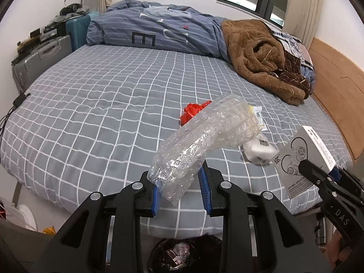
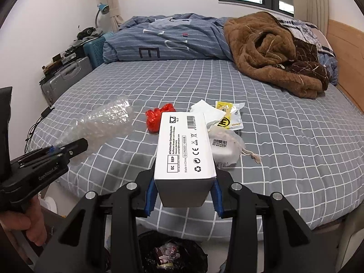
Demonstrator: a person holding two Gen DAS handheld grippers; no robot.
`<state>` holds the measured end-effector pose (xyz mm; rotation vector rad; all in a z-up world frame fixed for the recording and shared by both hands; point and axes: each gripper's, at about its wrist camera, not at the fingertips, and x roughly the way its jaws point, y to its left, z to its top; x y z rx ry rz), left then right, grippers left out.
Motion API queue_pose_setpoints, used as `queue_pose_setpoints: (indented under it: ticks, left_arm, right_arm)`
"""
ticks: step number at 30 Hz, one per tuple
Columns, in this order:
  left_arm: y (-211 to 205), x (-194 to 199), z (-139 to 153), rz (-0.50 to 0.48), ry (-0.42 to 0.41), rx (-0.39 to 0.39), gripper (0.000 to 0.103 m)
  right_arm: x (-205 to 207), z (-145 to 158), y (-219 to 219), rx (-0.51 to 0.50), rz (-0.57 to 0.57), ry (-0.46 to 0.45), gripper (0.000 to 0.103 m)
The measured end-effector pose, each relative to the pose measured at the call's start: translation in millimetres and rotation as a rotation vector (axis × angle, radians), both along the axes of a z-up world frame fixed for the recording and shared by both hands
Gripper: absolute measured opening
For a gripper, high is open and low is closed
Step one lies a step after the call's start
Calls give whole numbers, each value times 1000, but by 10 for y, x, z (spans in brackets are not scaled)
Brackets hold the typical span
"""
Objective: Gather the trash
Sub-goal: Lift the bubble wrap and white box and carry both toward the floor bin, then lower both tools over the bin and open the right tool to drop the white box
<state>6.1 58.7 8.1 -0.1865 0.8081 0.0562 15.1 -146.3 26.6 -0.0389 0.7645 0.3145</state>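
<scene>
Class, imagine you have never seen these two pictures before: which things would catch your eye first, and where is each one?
First, the two held items: the left hand-held gripper clamps a roll of bubble wrap and the right hand-held gripper a white box, both above the near edge of the bed. Next, the red crumpled bag among litter on the checked sheet, and the black-lined bin on the floor below.

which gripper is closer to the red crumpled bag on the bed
Left, though only slightly. The left gripper, shut on bubble wrap, hovers just before the red bag. The right gripper, holding the white box, sits further right.
</scene>
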Motion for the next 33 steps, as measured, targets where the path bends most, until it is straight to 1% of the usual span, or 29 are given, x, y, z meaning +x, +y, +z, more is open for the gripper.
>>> queue_pose_setpoints:
  ticks: [8,12,15,21,33]
  left_arm:
    - [-30,-312,1,-15,3,-17,28]
    - [-53,-461,-41,-19,15,-33,28]
    - [-66,-563,-98,-24,33,-62,28]
    - [-133,-720,-156,-30,46,-58,28]
    - [-155,-1136,-463,-15,103,-68,28]
  right_arm:
    - [-310,37,-79,5,1,-9,37]
    - [-452,-39,-116,12,1,13,37]
    - [-555,-106,-112,6,5,29,37]
    - [-705,-168,-98,8,2,42,37]
    - [-1009,-357,-90,-1,-4,84,37]
